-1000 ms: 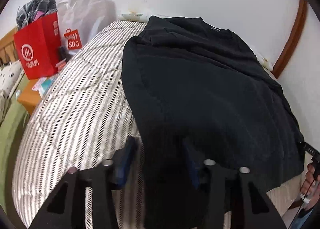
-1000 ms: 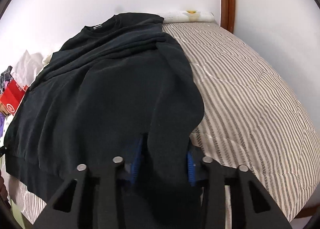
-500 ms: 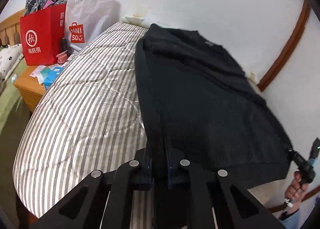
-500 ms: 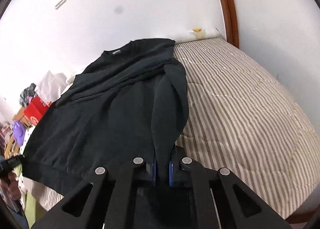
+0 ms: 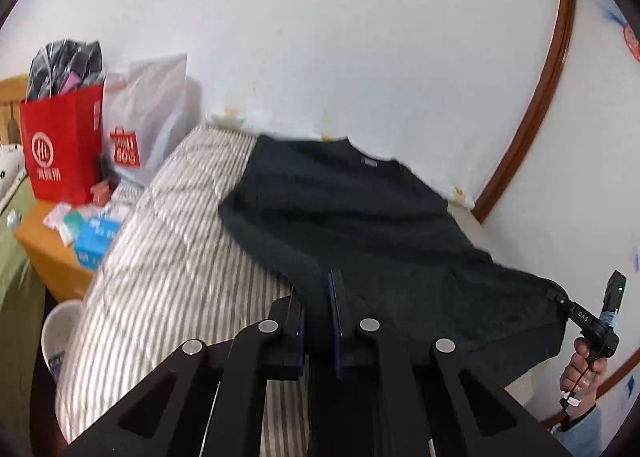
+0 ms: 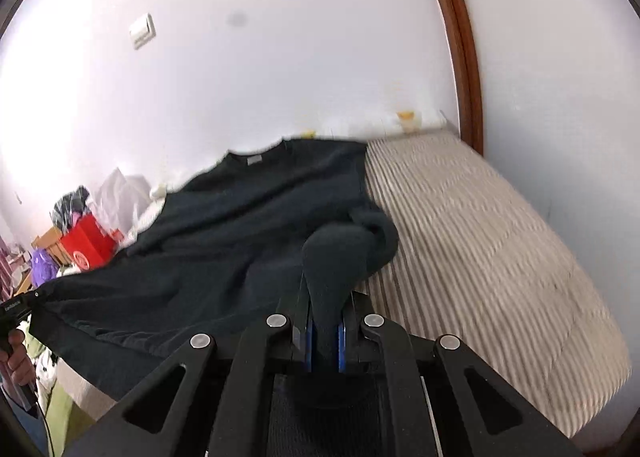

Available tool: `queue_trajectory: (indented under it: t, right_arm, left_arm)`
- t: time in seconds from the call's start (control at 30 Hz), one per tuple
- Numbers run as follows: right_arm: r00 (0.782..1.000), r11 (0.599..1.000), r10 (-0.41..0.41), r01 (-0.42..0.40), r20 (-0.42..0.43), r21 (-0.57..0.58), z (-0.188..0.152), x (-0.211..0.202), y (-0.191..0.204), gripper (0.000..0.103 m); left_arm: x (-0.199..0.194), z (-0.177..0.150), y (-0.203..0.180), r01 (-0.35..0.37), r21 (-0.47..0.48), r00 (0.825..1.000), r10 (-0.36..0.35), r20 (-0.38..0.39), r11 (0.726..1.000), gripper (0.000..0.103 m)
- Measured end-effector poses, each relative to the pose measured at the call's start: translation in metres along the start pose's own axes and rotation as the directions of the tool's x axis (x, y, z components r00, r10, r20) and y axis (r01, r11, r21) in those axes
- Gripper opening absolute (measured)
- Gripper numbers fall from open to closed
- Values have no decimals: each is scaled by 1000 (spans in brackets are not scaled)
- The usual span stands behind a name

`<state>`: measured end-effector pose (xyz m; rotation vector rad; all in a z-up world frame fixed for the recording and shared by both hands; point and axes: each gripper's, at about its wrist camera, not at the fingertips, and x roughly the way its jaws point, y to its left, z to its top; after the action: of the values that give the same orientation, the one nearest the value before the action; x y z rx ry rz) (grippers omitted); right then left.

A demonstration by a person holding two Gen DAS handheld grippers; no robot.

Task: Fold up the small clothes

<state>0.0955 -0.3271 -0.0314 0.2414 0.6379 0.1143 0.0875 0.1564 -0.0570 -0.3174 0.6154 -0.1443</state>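
Two tongs, one garment: each is clenched on a bottom corner of the black sweatshirt (image 5: 360, 217), which lies collar-to-wall on the striped bed (image 5: 168, 265) with its near hem raised.
Left tongs (image 5: 318, 321): clamped on a pinch of hem; the fabric between the pads looks thin, so a sharp pull could slip it free and drop that corner.
Bedside clutter: red bag (image 5: 60, 153), white bag (image 5: 148, 109) and small boxes on the wooden desk (image 5: 44, 253); a wide swing of the left corner might brush them.
Sweatshirt body: sags between the two grips; uneven carrying would likely lay the fold askew or drag the collar (image 6: 256, 155) off line.
Right tongs (image 6: 325, 321): shut on a thick roll of cloth, seemingly hem and sleeve bunched; the bunch may set a lump into the fold.
Hidden: the sleeves cannot be told apart from the body; both views are motion-blurred.
Cut off: the near bed edge lies behind the tong frames; only one hand (image 5: 584, 367) shows at the frame edge.
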Motion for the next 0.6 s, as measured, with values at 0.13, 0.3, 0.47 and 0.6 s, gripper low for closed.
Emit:
queue_trajectory:
  t: [0.13, 0.3, 0.47, 0.6]
  right_arm:
    - [999, 1000, 12, -12, 38, 20, 38, 13, 4, 8]
    - [998, 1000, 1, -1, 66, 4, 82, 39, 13, 8]
    - [999, 1000, -9, 8, 46, 16, 124, 90, 17, 8]
    - [1000, 999, -22, 22, 20, 36, 146, 135, 8, 8]
  left_arm:
    - [11, 33, 4, -11, -21, 999, 12, 45, 1000, 10]
    - [37, 69, 3, -58, -28, 994, 60, 88, 998, 10]
    - [89, 107, 1, -146, -27, 985, 147, 94, 989, 10]
    - [128, 126, 1, -186, -20, 979, 187, 85, 982, 10]
